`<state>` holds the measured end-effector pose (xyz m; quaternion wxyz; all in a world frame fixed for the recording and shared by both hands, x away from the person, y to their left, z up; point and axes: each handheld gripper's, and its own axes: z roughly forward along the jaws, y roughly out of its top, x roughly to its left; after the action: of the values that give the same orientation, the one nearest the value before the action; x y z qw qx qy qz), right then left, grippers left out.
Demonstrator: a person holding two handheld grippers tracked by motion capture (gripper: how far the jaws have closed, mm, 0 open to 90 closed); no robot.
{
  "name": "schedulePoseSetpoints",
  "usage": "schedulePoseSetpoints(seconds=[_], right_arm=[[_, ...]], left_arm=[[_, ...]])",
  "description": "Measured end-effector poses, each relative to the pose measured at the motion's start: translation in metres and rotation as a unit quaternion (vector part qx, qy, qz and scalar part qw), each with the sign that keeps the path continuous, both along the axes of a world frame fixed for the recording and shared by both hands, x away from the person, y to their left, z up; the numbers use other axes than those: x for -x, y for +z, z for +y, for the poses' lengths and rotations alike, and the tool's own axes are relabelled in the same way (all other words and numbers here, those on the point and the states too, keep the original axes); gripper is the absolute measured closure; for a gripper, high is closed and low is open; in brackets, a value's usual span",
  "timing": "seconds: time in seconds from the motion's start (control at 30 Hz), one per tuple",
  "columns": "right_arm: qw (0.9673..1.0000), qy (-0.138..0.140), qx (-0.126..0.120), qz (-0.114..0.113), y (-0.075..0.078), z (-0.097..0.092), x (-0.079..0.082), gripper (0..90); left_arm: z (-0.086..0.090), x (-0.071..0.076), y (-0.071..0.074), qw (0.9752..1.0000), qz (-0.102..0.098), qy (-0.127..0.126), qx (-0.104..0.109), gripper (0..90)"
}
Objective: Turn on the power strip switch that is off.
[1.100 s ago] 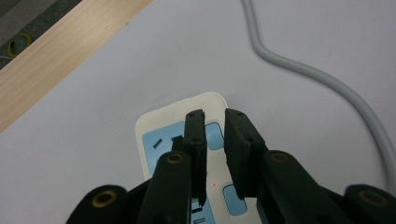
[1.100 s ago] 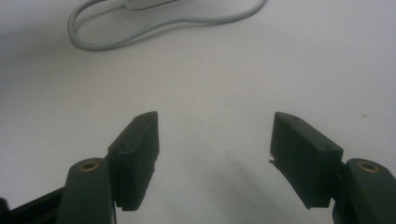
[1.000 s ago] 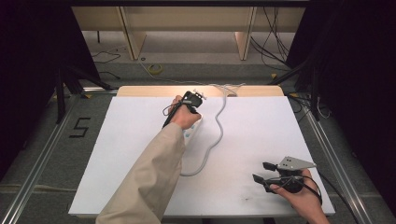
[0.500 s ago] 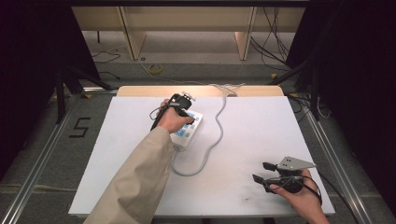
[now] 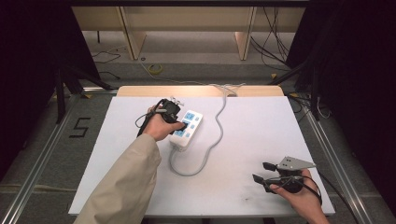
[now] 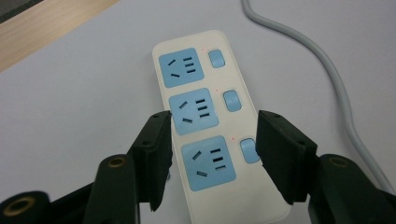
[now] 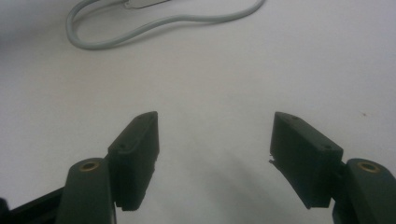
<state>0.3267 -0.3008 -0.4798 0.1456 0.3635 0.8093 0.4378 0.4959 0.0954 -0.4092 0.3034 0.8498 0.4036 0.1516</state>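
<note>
Left gripper (image 6: 212, 154) first: its two black jaws stand wide apart, and they have just been opening. Between them lies the white power strip (image 6: 212, 116), the near end of it, with the left jaw at one long edge and the right jaw over the other edge by the nearest switch. The pads are not pressing on it as far as the left gripper view shows; nothing is gripped. The strip lies flat on the white table (image 6: 70, 116), three blue sockets (image 6: 194, 111) in a row down its face and a small blue switch (image 6: 232, 100) beside each. Its grey cord (image 6: 327, 79) runs past on the right of that view.

From the high view, the left gripper (image 5: 180, 122) sits over the left side of the power strip (image 5: 189, 133), in the far left part of the white table (image 5: 261, 121). The left hand (image 5: 159, 126) wraps the gripper, a beige sleeve (image 5: 126, 186) behind it. The grey cord (image 5: 212, 140) loops off the strip's near end, then snakes away to the far table edge.

Over to the right gripper (image 7: 215, 158): jaws spread wide, nothing between them, just bare white table (image 7: 233, 84) below. Ahead of it the cord's loop (image 7: 140, 30) curves across the top of the right gripper view. In the high view the right gripper (image 5: 264, 173) sits at the near right corner in the right hand (image 5: 299, 196), well apart from the strip.
</note>
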Motion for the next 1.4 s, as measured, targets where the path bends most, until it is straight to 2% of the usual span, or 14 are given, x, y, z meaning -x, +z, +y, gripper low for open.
schedulePoseSetpoints(seconds=[0.23, 0.6, 0.67, 0.77, 1.17, 1.4], right_arm=[[1.0000, -0.001, -0.001, -0.001, 0.000, -0.001, 0.000, 33.7], [1.0000, -0.002, 0.001, -0.002, 0.000, 0.000, 0.000, 33.6], [1.0000, -0.002, 0.002, -0.001, 0.001, 0.000, 0.000, 33.6], [1.0000, -0.002, 0.001, -0.002, 0.000, 0.000, 0.000, 33.5], [1.0000, -0.002, 0.002, -0.001, 0.000, -0.001, -0.001, 33.1], [1.0000, -0.003, 0.002, -0.002, 0.000, -0.001, -0.001, 33.1]], left_arm=[[0.017, 0.025, 0.004, 0.9996, -0.018, -0.004, 0.019, 39.9], [0.034, 0.055, 0.002, 0.9993, -0.029, -0.011, 0.020, 35.2], [0.036, 0.061, 0.000, 0.9993, -0.032, -0.014, 0.013, 34.9], [0.039, 0.068, -0.001, 0.9990, -0.040, -0.012, 0.019, 34.0], [0.059, 0.100, -0.019, 0.9975, -0.061, -0.003, 0.036, 30.5], [0.072, 0.118, -0.035, 0.9965, -0.074, 0.000, 0.040, 29.5]])
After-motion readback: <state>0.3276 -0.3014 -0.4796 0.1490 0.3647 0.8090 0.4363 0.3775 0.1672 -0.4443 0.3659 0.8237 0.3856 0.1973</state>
